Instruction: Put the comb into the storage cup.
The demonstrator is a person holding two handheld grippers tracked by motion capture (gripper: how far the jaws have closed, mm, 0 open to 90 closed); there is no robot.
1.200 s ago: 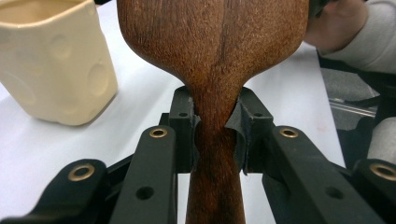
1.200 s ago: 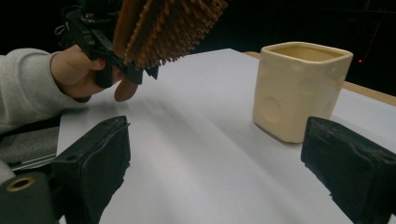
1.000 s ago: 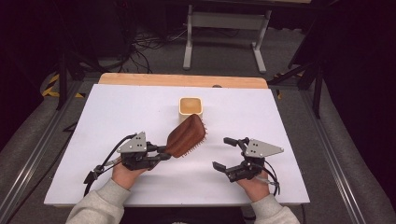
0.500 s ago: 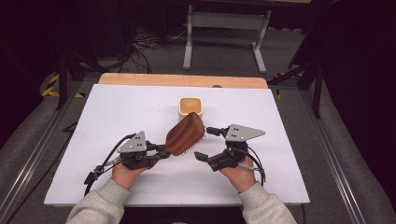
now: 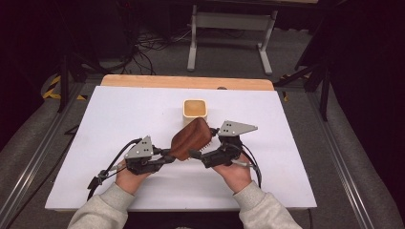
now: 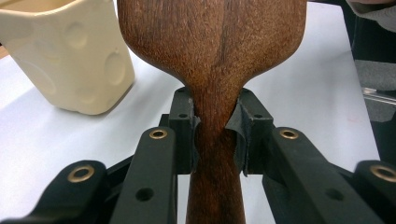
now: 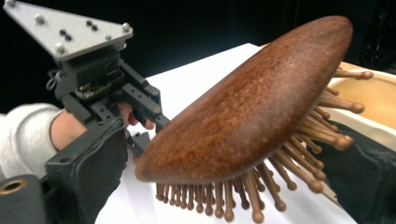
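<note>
Left gripper [image 5: 168, 158] clamped tight on the neck of the wooden hairbrush [image 5: 192, 139], jaws pinching the narrow waist just below the head; brush held off the white table [image 5: 119, 119], back up, bristle pins down; right gripper [image 5: 197, 156] jaws spread wide, one on either side of the brush head, contact can't be confirmed; brush head sits between the two grippers, just in front of the cream cup [image 5: 195, 109].
</note>
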